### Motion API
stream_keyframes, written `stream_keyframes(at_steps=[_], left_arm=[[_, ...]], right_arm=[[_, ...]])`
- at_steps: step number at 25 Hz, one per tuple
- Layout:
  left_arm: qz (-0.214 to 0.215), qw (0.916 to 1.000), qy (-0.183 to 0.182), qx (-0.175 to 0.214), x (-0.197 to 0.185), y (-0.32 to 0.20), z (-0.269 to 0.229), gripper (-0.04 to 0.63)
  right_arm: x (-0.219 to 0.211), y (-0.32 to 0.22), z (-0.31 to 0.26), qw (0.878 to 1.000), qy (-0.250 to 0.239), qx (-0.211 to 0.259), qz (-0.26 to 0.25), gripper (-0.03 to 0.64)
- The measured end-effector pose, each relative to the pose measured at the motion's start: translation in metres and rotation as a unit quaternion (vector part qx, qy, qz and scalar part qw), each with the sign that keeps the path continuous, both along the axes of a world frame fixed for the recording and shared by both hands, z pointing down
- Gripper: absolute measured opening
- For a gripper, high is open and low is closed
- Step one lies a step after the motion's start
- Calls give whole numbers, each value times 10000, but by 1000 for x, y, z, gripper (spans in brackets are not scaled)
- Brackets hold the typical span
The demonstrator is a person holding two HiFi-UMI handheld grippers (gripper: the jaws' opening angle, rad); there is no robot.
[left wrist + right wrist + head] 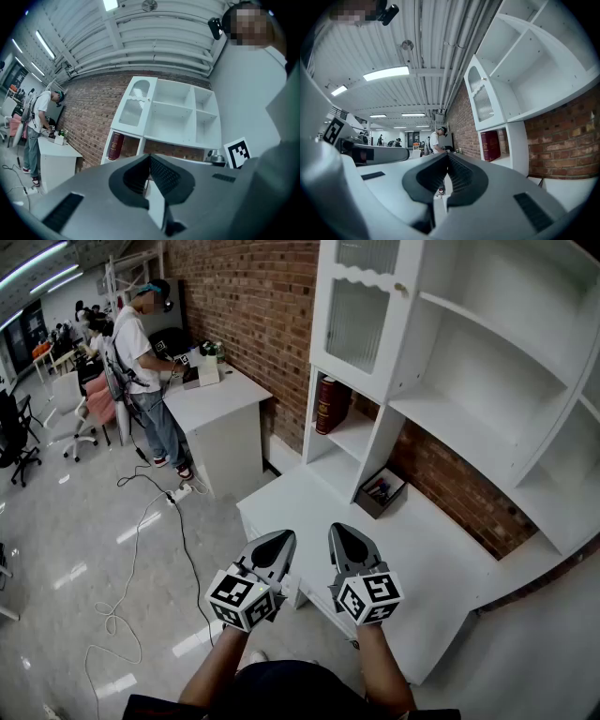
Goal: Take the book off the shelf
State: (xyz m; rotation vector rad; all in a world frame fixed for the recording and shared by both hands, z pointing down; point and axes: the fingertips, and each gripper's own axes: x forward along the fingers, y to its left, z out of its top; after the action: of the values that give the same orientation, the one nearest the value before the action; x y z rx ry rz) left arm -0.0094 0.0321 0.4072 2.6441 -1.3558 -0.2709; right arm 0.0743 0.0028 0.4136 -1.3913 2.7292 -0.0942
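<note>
Far left, a person (141, 352) stands at a separate white desk (220, 409), with a cable (155, 521) trailing over the glossy floor. In the foreground the left gripper (279, 542) is held level, its jaws together on nothing. Just beside it, the right gripper (345, 538) also has its jaws together and empty. Both hover over the near edge of a white table (441, 568). Beyond them a dark red book (328, 404) stands upright in the lower left compartment of the white shelf (487, 362). To its right sits a small open box (382, 491), possibly holding pens.

Open-plan office: desks (220, 401), swivel chairs (17, 448), strip lights (386, 73) (people (139, 351) at work).
</note>
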Motion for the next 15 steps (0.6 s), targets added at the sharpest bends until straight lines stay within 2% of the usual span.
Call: stream_keyframes(at_steps=[15], left_arm=[[-73, 9999, 22, -133, 16, 0, 4, 17]], right_arm=[[24, -1, 4, 9996, -219, -135, 115, 18]])
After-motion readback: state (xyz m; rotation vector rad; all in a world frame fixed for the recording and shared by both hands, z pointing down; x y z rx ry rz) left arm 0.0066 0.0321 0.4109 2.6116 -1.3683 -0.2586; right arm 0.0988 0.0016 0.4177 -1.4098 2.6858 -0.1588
